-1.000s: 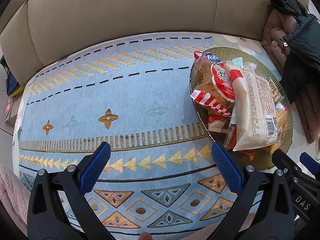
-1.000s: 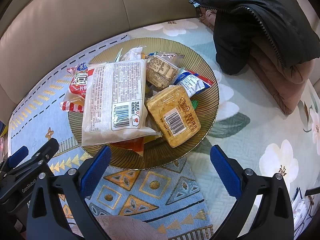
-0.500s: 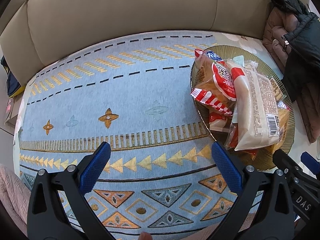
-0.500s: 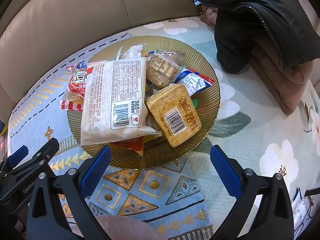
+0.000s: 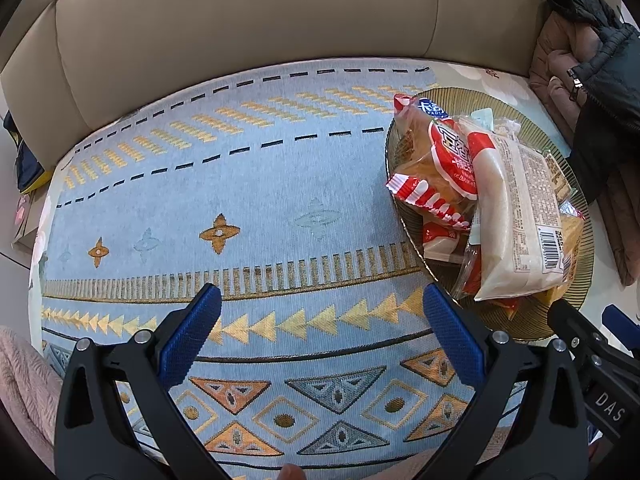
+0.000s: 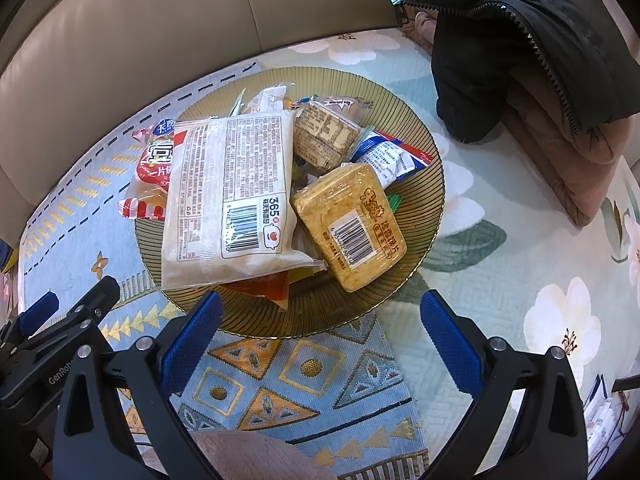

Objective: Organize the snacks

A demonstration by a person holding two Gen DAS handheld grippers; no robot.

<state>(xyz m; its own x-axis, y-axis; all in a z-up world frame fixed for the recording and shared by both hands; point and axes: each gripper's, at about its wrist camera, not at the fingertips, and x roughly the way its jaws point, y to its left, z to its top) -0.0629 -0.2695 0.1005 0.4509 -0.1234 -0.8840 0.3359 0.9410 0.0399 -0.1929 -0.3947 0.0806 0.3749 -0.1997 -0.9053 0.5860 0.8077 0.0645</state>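
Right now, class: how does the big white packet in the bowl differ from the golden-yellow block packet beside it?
The big white packet is larger and flat; the golden-yellow block packet is smaller, thick and brick-like. The white one is pale with dense black print; the yellow one shows its golden contents under a yellow label. The white one overhangs the bowl rim at its near-left corner; the yellow one stays inside. Both show barcodes and lie on top.

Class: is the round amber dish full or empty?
Full. The amber dish holds piled snack packets, a large white packet lying on top; neither gripper holds any.
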